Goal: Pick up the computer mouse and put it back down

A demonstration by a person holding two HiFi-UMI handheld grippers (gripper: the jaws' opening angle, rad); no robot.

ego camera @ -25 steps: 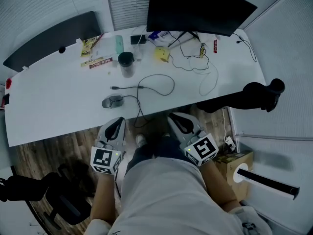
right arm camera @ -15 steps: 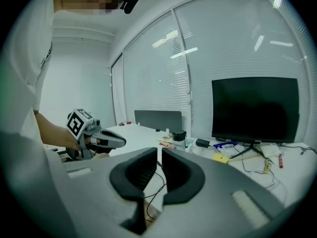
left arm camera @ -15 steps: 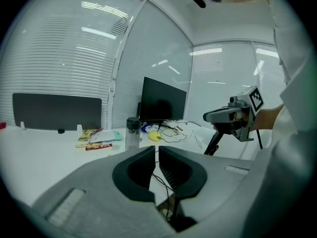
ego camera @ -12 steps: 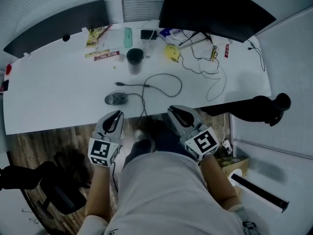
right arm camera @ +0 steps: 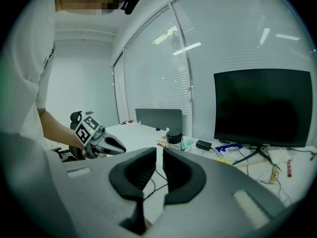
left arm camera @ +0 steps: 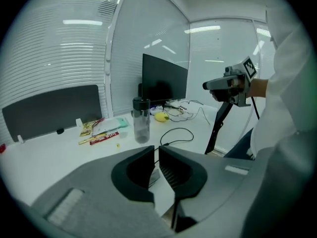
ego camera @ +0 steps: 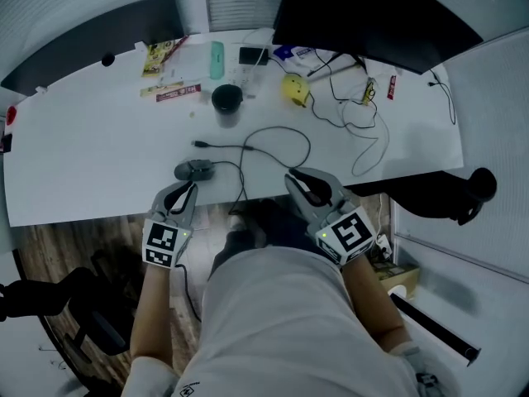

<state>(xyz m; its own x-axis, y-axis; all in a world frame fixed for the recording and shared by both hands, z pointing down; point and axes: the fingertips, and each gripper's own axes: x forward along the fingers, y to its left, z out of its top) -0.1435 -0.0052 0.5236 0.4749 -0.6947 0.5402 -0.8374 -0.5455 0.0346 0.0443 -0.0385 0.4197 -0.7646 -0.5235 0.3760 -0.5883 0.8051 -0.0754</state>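
Head view: computer mouse lies crosswise, front pointing right; left gripper, right gripper fingers together, empty.

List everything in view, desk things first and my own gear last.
desk: one, white, across the head view
computer mouse: one, grey, near the front edge
cable: one, black, looped mid-desk
bottle: one, clear with dark lid, behind the mouse
monitor: one, black, back right
yellow object: one, near the monitor's stand
snack wrappers: a few, yellow and red, back left
left gripper: one, grey, jaws shut and empty, just short of the mouse
right gripper: one, grey, jaws shut and empty, at the front edge
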